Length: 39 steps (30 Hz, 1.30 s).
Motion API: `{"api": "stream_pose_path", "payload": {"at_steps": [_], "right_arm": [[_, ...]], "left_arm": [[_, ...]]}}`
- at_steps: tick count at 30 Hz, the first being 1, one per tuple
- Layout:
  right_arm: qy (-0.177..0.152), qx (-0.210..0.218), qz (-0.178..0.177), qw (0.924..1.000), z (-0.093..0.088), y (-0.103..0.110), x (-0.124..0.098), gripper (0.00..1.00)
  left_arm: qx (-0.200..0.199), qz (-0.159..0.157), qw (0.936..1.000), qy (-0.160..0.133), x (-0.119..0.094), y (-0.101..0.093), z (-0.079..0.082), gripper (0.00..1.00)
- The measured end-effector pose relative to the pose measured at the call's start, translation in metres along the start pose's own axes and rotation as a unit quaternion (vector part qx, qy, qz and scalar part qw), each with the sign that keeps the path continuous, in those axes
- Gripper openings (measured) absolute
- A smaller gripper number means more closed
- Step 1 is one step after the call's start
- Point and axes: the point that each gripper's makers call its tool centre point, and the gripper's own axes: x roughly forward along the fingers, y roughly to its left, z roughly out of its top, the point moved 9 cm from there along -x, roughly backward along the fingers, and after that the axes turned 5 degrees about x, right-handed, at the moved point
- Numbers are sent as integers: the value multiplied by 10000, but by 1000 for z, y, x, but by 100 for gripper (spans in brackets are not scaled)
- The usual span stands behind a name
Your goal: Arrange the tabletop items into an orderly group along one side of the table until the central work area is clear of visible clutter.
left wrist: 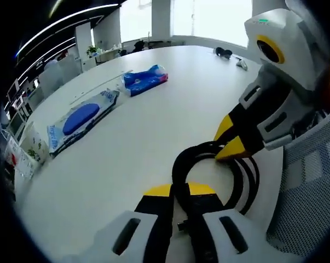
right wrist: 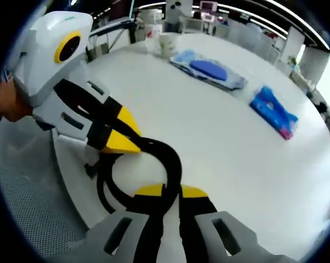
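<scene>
- A coiled black cable (left wrist: 219,170) is held at the near edge of the white table (left wrist: 154,126)
- It is clamped by the left gripper (left wrist: 179,192) on one side of the loop
- The opposite side is pinched by the right gripper (right wrist: 171,192)
- Farther off, a clear pack with a blue disc (left wrist: 80,118) and a blue packet (left wrist: 146,79) are seen lying near each other

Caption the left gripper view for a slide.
Both tongs, left and right, shut on a coiled black cable at the table edge.
</scene>
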Motion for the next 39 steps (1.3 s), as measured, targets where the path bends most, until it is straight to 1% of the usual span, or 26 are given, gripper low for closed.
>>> {"api": "stream_pose_path", "payload": {"at_steps": [3, 7, 12, 16, 24, 25, 26, 29, 33, 39], "right_arm": [[-54, 13, 24, 10000, 6, 3, 1, 5], [-166, -16, 50, 9998, 13, 6, 0, 4], [-293, -27, 80, 9995, 26, 8, -3, 4], [-425, -98, 72, 9990, 39, 9, -5, 4], [-661, -265, 102, 9974, 65, 13, -7, 4], [-671, -279, 110, 9973, 67, 14, -7, 2], [-690, -343, 140, 9969, 71, 15, -8, 2], [-724, -456, 174, 9962, 80, 18, -8, 2], [-746, -522, 164, 9957, 87, 18, -5, 2], [-798, -570, 139, 9951, 95, 13, -5, 2]], "left_arm": [[-3, 60, 10000, -15, -4, 3, -1, 5], [-110, 138, 9998, -84, -11, 10, -2, 5], [-143, 214, 9995, -165, -21, 17, 1, 4], [-142, 300, 9992, -220, -26, 25, 3, 4], [-159, 544, 9976, -397, -46, 43, 11, 4], [-165, 566, 9974, -408, -48, 45, 11, 4], [-141, 658, 9968, -436, -50, 49, 12, 4], [-180, 689, 9966, -415, -55, 54, 12, 4], [-192, 758, 9960, -425, -58, 59, 13, 4], [-233, 792, 9954, -480, -56, 67, 19, 4]]}}
